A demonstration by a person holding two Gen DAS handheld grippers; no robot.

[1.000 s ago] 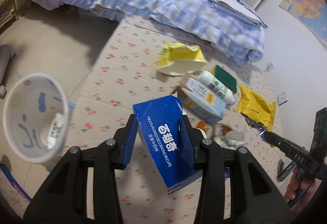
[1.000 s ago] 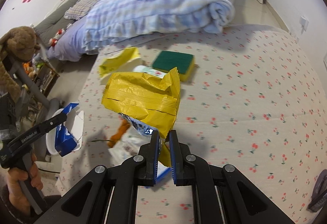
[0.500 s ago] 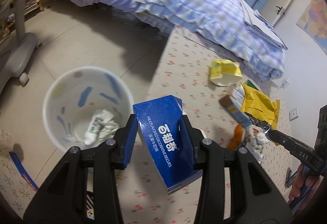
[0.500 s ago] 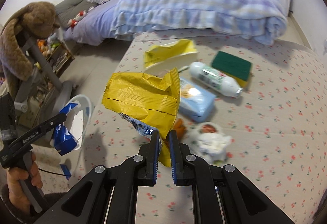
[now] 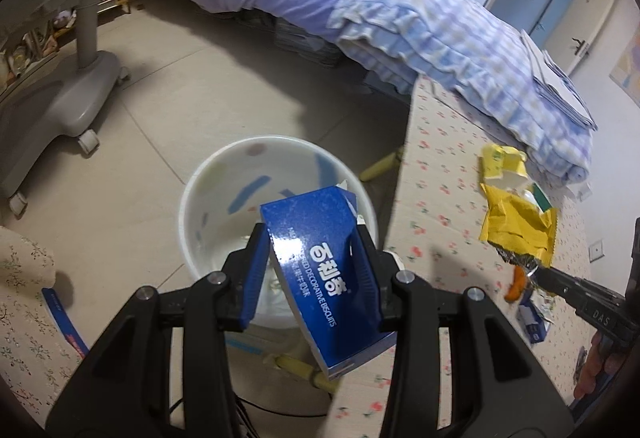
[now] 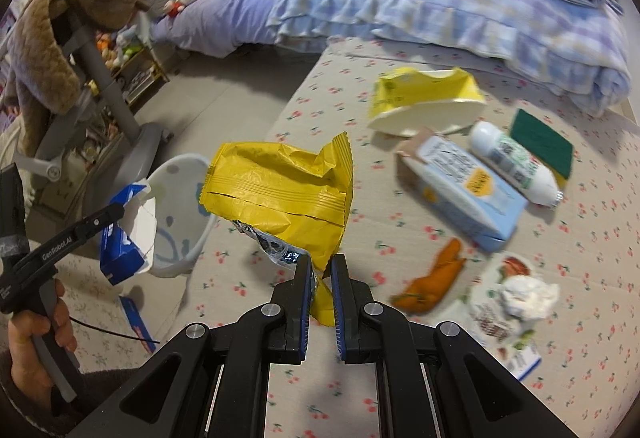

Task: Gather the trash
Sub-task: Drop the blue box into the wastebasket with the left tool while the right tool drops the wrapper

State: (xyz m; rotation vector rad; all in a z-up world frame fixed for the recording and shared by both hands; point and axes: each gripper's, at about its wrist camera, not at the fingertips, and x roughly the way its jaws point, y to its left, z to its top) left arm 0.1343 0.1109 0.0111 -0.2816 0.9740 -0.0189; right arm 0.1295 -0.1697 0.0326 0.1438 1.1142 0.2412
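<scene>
Now poised over the white wastebasket point(image 5: 188, 206), the left claw point(image 5: 316, 270) pinches a blue biscuit box point(image 5: 320, 270); the right claw point(image 6: 320, 278), pressed together on a yellow snack bag point(image 6: 280, 194), hangs above the table point(image 6: 580, 338). Releasing each into the basket likely comes next.

Left tool point(image 5: 316, 262) clamped part-wide; right tool point(image 6: 320, 274) seemingly pinched shut.

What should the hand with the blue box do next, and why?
Probably open the left gripper and drop the blue biscuit box: its jaws clamp the box, which hangs right over the white trash bin.
</scene>
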